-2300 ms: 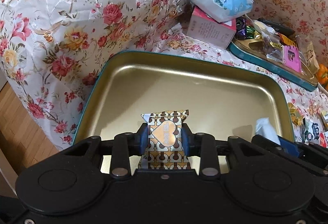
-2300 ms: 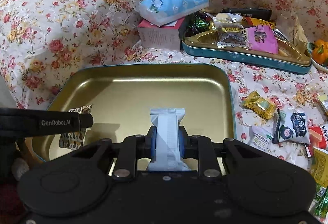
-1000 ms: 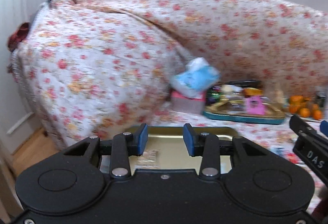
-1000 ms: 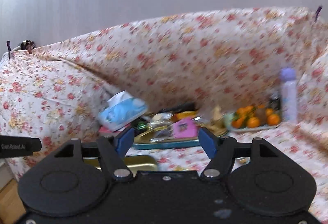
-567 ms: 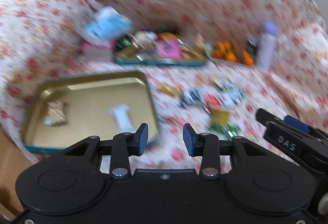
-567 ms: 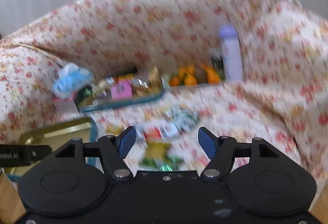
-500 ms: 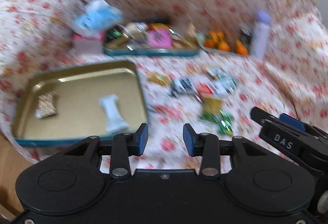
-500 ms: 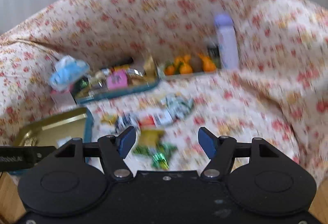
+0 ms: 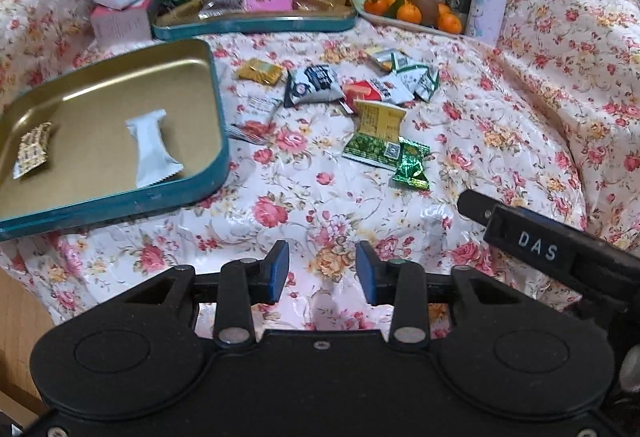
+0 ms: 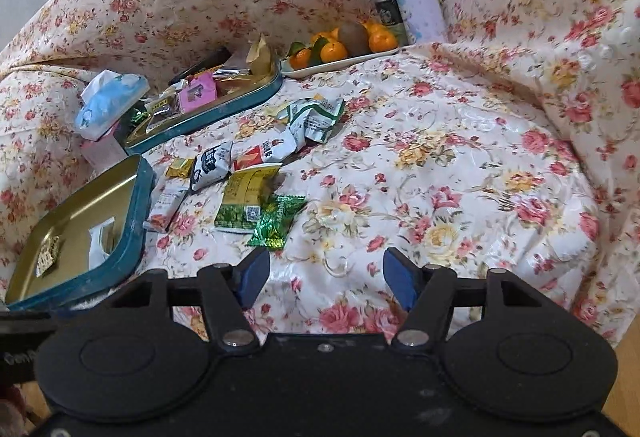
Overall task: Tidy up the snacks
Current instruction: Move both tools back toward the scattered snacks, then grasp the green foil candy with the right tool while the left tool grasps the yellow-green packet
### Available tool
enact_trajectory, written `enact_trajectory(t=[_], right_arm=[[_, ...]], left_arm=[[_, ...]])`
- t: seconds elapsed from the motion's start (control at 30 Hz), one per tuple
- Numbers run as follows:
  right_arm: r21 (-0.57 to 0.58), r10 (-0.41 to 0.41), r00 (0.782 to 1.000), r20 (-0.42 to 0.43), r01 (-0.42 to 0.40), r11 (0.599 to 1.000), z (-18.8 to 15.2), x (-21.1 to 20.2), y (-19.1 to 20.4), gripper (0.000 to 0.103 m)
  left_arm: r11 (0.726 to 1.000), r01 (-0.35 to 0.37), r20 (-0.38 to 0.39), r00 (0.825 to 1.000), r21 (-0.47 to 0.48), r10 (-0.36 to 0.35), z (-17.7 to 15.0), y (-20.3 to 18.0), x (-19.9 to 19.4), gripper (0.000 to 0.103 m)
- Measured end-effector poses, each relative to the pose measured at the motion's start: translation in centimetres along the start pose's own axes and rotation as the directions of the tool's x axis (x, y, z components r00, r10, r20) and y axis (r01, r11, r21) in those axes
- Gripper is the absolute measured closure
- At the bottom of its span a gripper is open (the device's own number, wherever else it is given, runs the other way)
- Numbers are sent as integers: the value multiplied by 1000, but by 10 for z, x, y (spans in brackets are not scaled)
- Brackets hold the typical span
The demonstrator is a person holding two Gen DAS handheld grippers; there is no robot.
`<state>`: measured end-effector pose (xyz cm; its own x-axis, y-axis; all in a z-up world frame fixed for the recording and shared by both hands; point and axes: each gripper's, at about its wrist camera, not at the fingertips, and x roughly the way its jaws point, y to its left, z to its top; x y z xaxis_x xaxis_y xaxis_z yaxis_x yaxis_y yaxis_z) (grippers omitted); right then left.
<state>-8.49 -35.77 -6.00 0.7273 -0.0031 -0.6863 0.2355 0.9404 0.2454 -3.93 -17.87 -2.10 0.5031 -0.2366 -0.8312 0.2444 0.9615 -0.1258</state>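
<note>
My shallow tin tray (image 9: pixel 216 85) is gold inside, teal outside; the sofa cover (image 9: pixel 320 205) shows pink-and-yellow roses on white.

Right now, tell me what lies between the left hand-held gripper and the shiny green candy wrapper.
Nothing but bare floral cover: in the left wrist view, the left hand-held gripper, open and empty, has only cloth ahead up to the shiny green candy wrapper.

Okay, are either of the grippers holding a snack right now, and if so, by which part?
Neither. The left gripper and right gripper, jaws just narrowing, stand open over bare floral cloth.
</note>
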Motion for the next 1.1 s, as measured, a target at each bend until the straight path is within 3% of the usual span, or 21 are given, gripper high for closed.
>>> enact_trajectory(t=[0.1, 0.17, 0.47, 0.6, 0.7, 0.73, 0.77, 1.1], right_arm=[[-3, 17, 1000, 3, -17, 1000, 6, 8, 1, 40], [-20, 29, 1000, -12, -29, 999, 11, 14, 5, 49], [-85, 94, 995, -15, -95, 992, 25, 38, 33, 53], [-115, 95, 994, -44, -100, 988, 28, 50, 41, 59], [-127, 65, 995, -78, -75, 989, 29, 61, 43, 66], [-131, 58, 995, -84, -69, 989, 28, 64, 42, 74], [-140, 48, 995, -89, -61, 988, 29, 66, 42, 76], [-152, -73, 996, -47, 65, 986, 39, 65, 13, 76]], left_arm=[[1000, -2, 9, 1000, -7, 2, 5, -2, 5, 61], [1000, -6, 2, 1000, 2, 6, 8, -4, 9, 61], [998, -54, -35, 998, 10, 55, 12, -1, 24, 61], [999, -39, -32, 999, 28, 40, 16, 0, 26, 61], [999, -36, -14, 999, 38, 37, 22, 1, 26, 61], [999, -35, -11, 999, 41, 36, 24, 1, 26, 61], [999, -33, -6, 999, 42, 33, 26, 1, 27, 61], [989, 39, 46, 998, 142, -46, 61, -27, 44, 61]])
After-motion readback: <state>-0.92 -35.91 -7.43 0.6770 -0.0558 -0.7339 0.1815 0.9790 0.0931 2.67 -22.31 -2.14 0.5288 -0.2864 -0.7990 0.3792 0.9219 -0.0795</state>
